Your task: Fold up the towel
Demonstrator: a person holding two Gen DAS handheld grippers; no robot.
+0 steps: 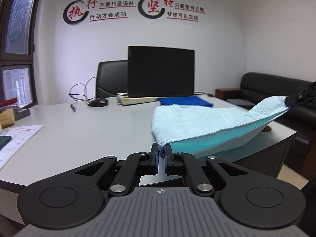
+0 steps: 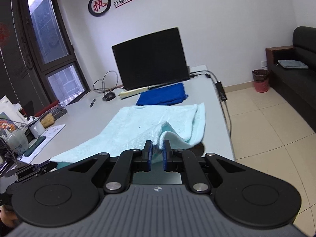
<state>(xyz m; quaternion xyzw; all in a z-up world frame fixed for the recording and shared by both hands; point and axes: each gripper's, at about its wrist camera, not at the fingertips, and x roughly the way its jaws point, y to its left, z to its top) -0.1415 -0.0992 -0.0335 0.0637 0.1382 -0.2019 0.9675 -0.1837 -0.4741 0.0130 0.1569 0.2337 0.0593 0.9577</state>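
With both near corners pinched | left gripper [image 1: 161, 152] and right gripper [image 2: 157, 150] jaws clamped on light blue towel [image 1: 189, 120] | rest stretches ahead toward laptop [image 1: 161, 71] | fold toward laptop.

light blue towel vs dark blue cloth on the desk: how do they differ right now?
Colour: the light blue towel is pale aqua; the dark blue cloth is deep royal blue.
Pose: the towel's near edge is lifted off the desk, pinched by the left gripper and right gripper; the cloth lies flat and untouched.
Place: the cloth sits farther back, by the laptop.
Both are soft fabric.
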